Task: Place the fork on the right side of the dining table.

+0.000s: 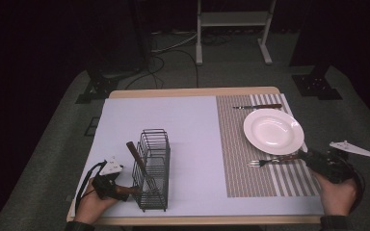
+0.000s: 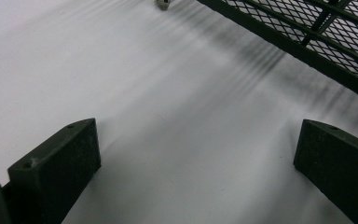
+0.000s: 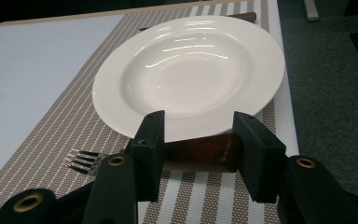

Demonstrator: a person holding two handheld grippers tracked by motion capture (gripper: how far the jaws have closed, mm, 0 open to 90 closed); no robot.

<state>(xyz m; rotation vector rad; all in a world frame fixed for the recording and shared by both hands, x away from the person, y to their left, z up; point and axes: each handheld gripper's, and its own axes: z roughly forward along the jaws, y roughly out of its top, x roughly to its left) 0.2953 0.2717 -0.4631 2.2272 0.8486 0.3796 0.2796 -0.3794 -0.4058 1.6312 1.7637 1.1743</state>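
Your right gripper [image 3: 198, 149] had its two black jaws set on either side of the brown wooden handle of the silver-tined fork [image 3: 200, 153], their pads against its flanks. The fork lay flat on the brown-and-white striped woven placemat [image 1: 243, 168], just beside the near rim of the round white ceramic plate [image 1: 273, 131], tines pointing toward the middle of the table. A second wooden-handled utensil [image 1: 257, 106] lay on the mat beyond the plate.

Your left gripper [image 2: 196, 172] rested low over the pale grey table cover [image 1: 183, 120] with jaws spread wide, nothing between them. It sat just beside the black wire-mesh cutlery basket [image 1: 152, 168], which stood upright with one brown-handled utensil [image 1: 136, 155] leaning tilted inside.
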